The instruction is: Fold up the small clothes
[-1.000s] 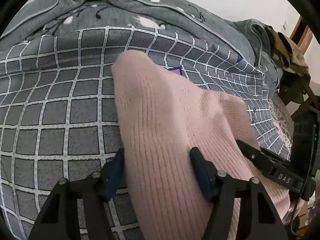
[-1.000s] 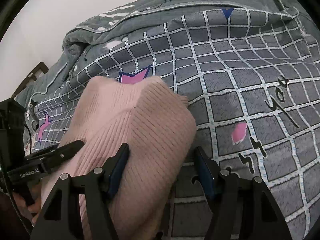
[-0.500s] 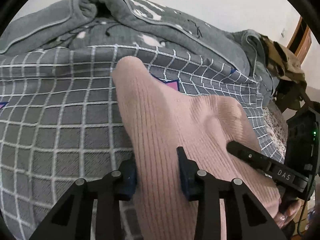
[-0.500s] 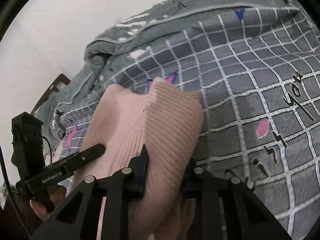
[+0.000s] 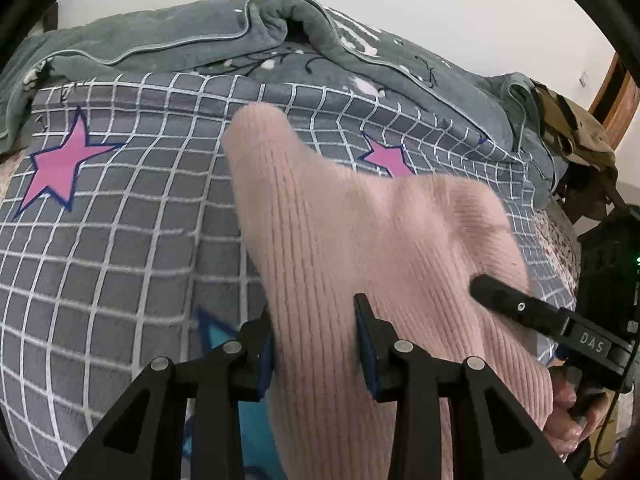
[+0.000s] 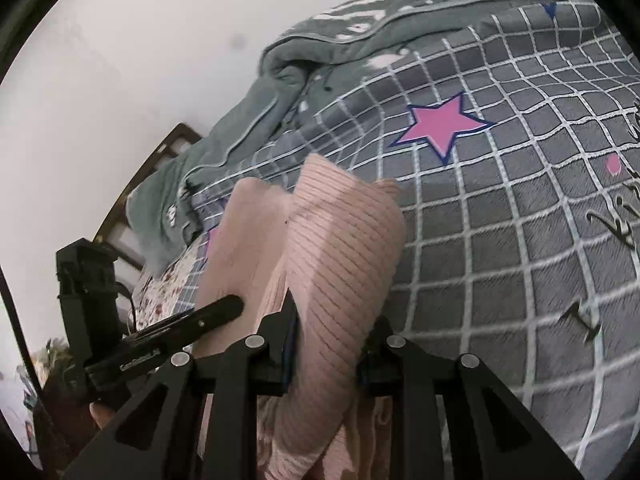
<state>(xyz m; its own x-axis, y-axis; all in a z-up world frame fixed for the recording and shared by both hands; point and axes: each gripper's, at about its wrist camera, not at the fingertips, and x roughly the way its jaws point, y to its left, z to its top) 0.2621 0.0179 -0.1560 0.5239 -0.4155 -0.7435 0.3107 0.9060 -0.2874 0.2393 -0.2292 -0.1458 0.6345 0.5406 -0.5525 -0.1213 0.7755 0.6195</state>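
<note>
A pink ribbed knit garment (image 5: 360, 248) hangs lifted above the grey checked bed cover (image 5: 112, 240). My left gripper (image 5: 316, 344) is shut on its near left edge, the blue pads pressing the fabric from both sides. My right gripper (image 6: 328, 336) is shut on the garment (image 6: 344, 256) at its other edge, the knit bunched between the pads. Each view shows the other gripper: the right one (image 5: 520, 312) at the right of the left wrist view, the left one (image 6: 192, 324) at the left of the right wrist view. The garment's lower part is hidden behind the fingers.
A rumpled grey blanket (image 5: 200, 36) lies along the far side of the bed against a white wall. Pink stars (image 5: 56, 164) mark the checked cover (image 6: 500, 240). A wooden chair with clothes (image 5: 576, 140) stands at the far right. A hand (image 5: 564, 420) holds the right gripper's handle.
Both grippers went from open around the garment to shut on it, then lifted and carried it; more of the bed cover and its stars shows beneath.
</note>
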